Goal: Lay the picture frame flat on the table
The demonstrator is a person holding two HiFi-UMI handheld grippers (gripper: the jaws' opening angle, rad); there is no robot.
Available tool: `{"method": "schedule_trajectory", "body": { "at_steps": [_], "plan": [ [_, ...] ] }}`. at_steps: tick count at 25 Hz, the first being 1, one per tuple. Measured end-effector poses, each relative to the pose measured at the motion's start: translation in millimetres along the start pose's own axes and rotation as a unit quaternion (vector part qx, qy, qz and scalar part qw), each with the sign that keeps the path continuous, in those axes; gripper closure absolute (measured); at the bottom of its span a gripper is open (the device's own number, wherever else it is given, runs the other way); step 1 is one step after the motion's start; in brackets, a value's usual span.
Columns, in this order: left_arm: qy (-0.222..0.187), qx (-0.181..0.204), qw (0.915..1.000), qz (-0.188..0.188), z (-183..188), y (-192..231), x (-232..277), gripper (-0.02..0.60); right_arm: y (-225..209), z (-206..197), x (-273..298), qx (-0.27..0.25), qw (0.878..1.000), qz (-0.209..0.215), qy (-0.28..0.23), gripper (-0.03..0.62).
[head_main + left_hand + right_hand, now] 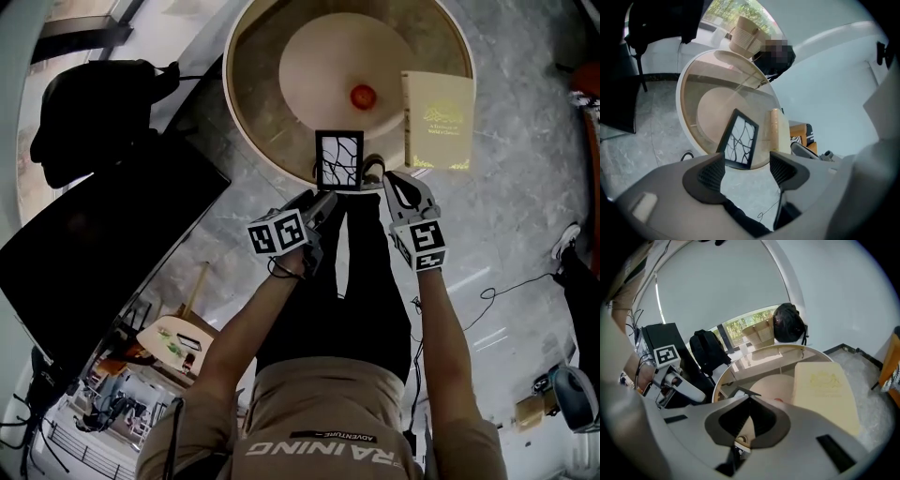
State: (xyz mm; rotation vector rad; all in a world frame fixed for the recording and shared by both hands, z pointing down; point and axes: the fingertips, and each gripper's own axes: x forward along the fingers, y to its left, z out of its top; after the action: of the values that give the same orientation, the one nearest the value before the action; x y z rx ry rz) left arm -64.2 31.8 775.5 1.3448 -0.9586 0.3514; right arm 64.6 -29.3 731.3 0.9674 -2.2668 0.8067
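Plainly the table (246,131) is the biggest thing: a round glass top with a pale rim, filling the upper middle of the head view, with a lower disc showing through the glass. On its upper right part lies a cream book (438,120), flat and closed. The frame (338,160), black-edged with a pattern of black lines on white, sits at the table's near rim, just below the middle of the top. Seen from above it shows its whole face, and the right gripper view shows it only as a thin dark sliver, so I judge it to be lying flat on the glass.

The left gripper (323,200) hangs just below and left of the frame, jaws spread wide with nothing between them; the frame lies beyond their tips, untouched. The right gripper (377,173) is just right of the frame, its jaws together and empty. A small red thing (363,96) rests near the table's centre.

So the laying down looks done; all that seems left is drawing both grippers clear.
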Motion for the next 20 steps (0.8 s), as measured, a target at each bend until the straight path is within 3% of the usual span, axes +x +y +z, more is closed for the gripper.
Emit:
{"method": "schedule_trajectory", "body": {
  "at_steps": [3, 7, 10, 13, 17, 20],
  "plan": [
    [-0.017, 0.051, 0.9985, -0.011, 13.9, -29.9, -29.1, 0.299, 6.0, 18.5, -25.6, -0.006, 1.000, -0.006, -0.008, 0.588],
    [-0.062, 0.110, 0.9913, -0.035, 42.9, -75.6, -69.9, 0.402, 16.9, 53.0, -62.8, -0.025, 0.999, -0.013, -0.025, 0.588],
    [-0.113, 0.183, 0.9743, -0.066, 72.1, -117.6, -96.3, 0.430, 21.0, 82.8, -85.2, -0.058, 0.997, -0.020, -0.038, 0.588],
    [-0.143, 0.243, 0.9569, -0.068, 82.0, -152.8, -130.1, 0.557, 35.9, 110.6, -115.2, -0.072, 0.996, -0.021, -0.040, 0.588],
    [-0.164, 0.283, 0.9408, -0.088, 83.2, -196.9, -171.3, 0.574, 59.5, 153.8, -155.3, -0.083, 0.994, -0.017, -0.074, 0.588],
    [-0.177, 0.332, 0.9216, -0.097, 86.8, -225.6, -198.4, 0.574, 70.2, 183.5, -178.2, -0.086, 0.991, -0.022, -0.103, 0.588]
  ]
}}
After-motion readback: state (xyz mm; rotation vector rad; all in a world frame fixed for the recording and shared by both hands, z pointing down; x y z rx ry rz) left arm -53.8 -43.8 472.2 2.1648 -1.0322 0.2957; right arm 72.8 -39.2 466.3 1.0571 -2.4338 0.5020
